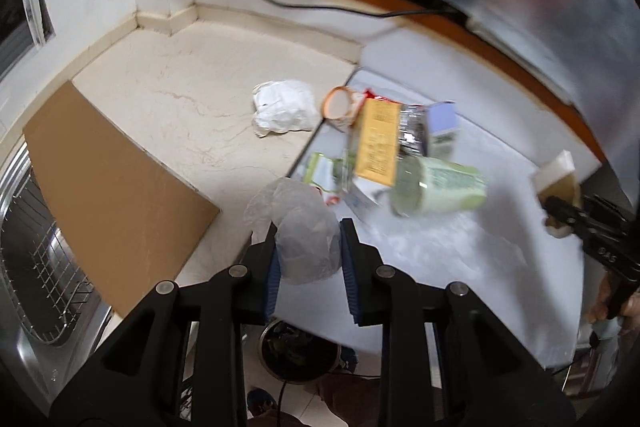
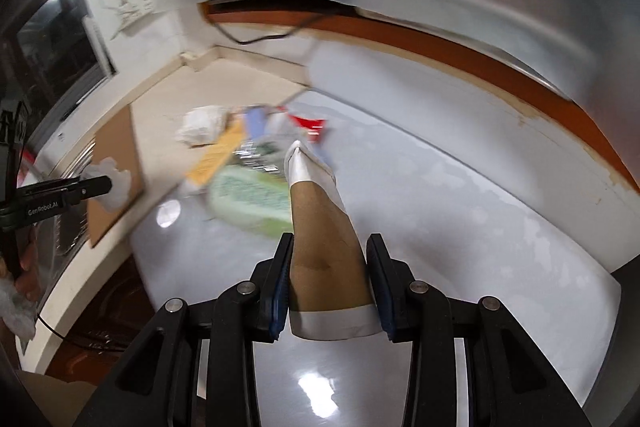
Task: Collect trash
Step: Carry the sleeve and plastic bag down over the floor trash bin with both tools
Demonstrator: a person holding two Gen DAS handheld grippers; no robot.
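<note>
Two claws, left (image 1: 308, 239) and right (image 2: 328, 259), each grip one scrap.

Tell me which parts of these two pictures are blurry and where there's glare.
Left wrist view: the green cup and wrappers smear with motion; the left claw and its clear plastic stay sharp. Right wrist view: the litter pile is blurred, and glare spots the white surface.

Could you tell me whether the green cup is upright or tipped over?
Tipped: the green cup lies on its side, mouth facing sideways.
</note>
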